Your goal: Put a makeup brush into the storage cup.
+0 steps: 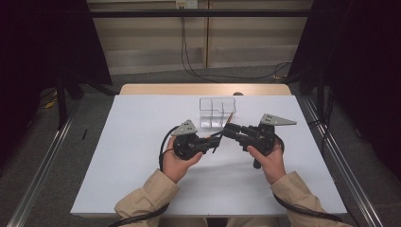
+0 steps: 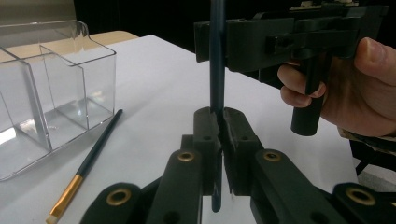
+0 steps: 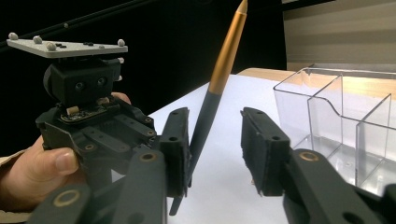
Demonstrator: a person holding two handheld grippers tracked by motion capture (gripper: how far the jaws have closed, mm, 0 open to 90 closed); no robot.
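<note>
The left gripper [image 2: 219, 122] is clenching a dark-handled brush [image 2: 217, 60] that is standing upright between its pads; the right gripper [image 3: 215, 149] is sitting unclenched around that brush [image 3: 212, 100], one pad seemingly brushing it, the other apart; a second brush [image 2: 86, 164] is lying beside the clear compartment organiser [image 2: 51, 79], left of the left gripper.

A brush [image 2: 84, 169] lies just beside the organizer [image 2: 70, 56] on the table [image 2: 154, 79].
</note>
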